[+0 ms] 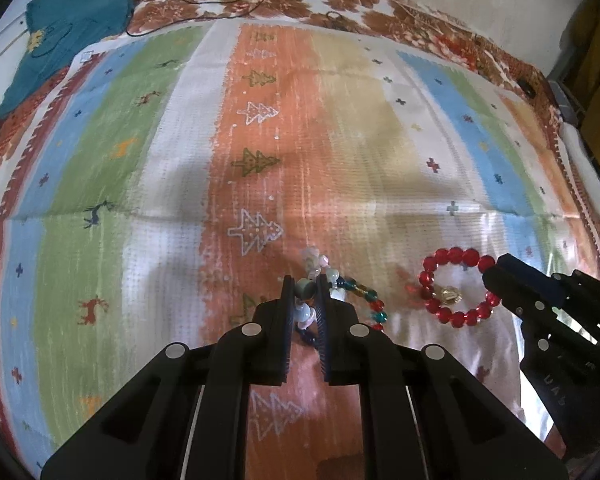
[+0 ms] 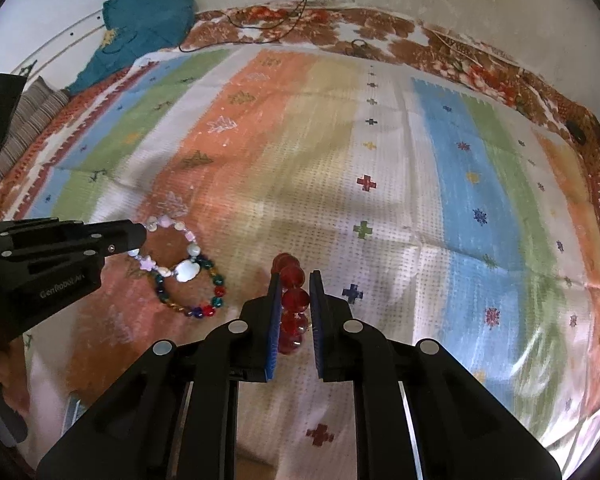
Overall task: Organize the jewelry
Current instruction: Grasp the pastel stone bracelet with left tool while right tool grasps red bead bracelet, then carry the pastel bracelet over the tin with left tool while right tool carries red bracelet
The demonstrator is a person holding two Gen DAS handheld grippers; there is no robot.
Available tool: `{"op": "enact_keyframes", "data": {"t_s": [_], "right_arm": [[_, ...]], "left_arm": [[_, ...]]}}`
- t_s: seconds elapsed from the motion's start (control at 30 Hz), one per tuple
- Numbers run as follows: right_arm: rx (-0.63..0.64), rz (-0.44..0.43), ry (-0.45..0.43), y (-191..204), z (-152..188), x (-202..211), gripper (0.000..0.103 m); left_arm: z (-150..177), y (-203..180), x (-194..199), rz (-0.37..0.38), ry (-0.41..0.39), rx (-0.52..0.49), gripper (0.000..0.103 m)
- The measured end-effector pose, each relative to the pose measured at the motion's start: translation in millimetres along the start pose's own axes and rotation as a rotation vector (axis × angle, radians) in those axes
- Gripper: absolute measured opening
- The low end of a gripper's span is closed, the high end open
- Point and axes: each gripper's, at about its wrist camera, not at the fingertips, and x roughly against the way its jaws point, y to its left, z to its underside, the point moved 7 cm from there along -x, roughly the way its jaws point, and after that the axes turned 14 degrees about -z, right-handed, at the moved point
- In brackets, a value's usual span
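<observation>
Jewelry: three bead bracelets on a striped mat printed with trees and deer, spread over a floral sheet.

Pastel shell bracelet — pink, white and pale beads, lying on the orange stripe. Left gripper has its jaws drawn narrow around one section of it; pale beads sit between the ribbed pads, touching both. In the right wrist view that gripper's tip meets the bracelet's left edge.

Multicolour bracelet — red, teal, blue and amber beads. Lies flat, touching and partly overlapping the pastel one on its near side. No gripper on it.

Red bead bracelet — round loop on the white stripe, just right of the other two, a gold charm inside the loop. Right gripper has jaws narrow, a run of red beads lined up between the blue pads; contact with the pads looks likely but a thin gap shows on the right side.

Teal garment at the far left corner.
</observation>
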Motion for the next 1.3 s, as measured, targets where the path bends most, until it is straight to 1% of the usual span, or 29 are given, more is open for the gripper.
{"op": "enact_keyframes", "data": {"t_s": [0.13,0.4,0.5,0.83,0.97,1.13,1.3], "right_arm": [[-0.001,-0.003,-0.009,4.8,3.0,6.4,0.015],[0.014,-0.02,-0.068,19.4,-0.1,36.3,0.014],[0.013,-0.017,-0.083,19.8,1.0,45.0,0.014],[0.023,-0.02,-0.105,21.3,7.6,63.8,0.014],[0.022,-0.033,-0.119,25.2,10.6,73.6,0.014],[0.042,-0.031,-0.141,33.9,14.7,85.7,0.014],[0.039,-0.055,-0.162,42.5,19.7,97.1,0.015]], "left_arm": [[-0.9,2.1,15.7,-0.008,-0.024,-0.01,0.01],[-3.9,5.2,50.7,-0.029,-0.089,-0.05,0.01],[-2.2,6.4,58.4,-0.031,-0.09,-0.059,0.01],[7.6,-8.1,95.1,0.018,-0.144,-0.097,0.01],[10.8,-11.0,111.1,0.058,-0.162,-0.083,0.01],[16.4,-16.1,128.5,0.07,-0.198,-0.095,0.01],[24.2,-18.4,133.6,0.074,-0.201,-0.103,0.01]]}}
